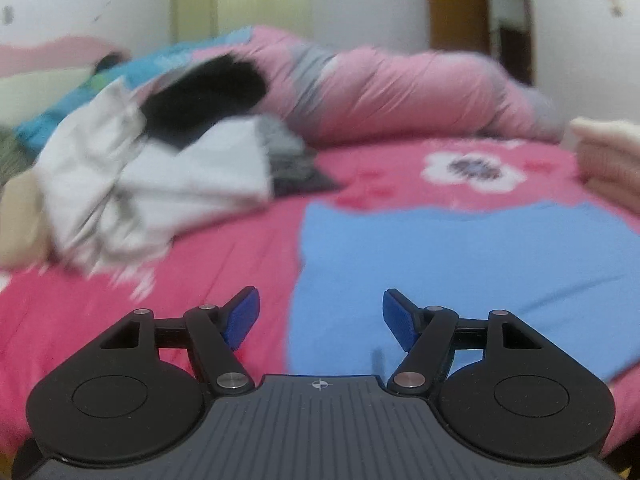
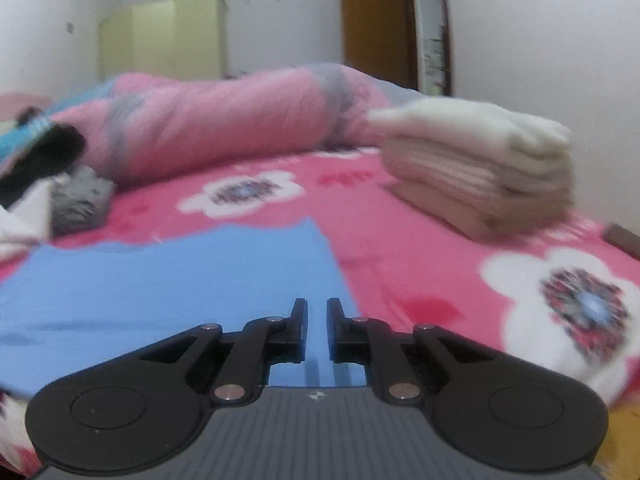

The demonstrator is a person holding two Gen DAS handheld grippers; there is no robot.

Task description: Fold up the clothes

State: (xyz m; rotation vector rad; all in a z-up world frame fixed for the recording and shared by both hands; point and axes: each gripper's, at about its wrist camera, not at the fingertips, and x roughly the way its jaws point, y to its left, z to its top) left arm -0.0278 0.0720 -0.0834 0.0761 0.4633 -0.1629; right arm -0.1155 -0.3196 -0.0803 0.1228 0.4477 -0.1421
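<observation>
My left gripper gapes wide, empty, above the blue garment at frame centre; only its view shows the unfolded clothes pile upper left. My right gripper is nearly closed over that garment's edge, whether pinching it I cannot tell; the folded stack sits upper right.

A bed with a pink floral sheet fills both views. A rolled pink quilt lies across its far side. Behind stand a pale yellow wardrobe, a white wall and a brown wooden door.
</observation>
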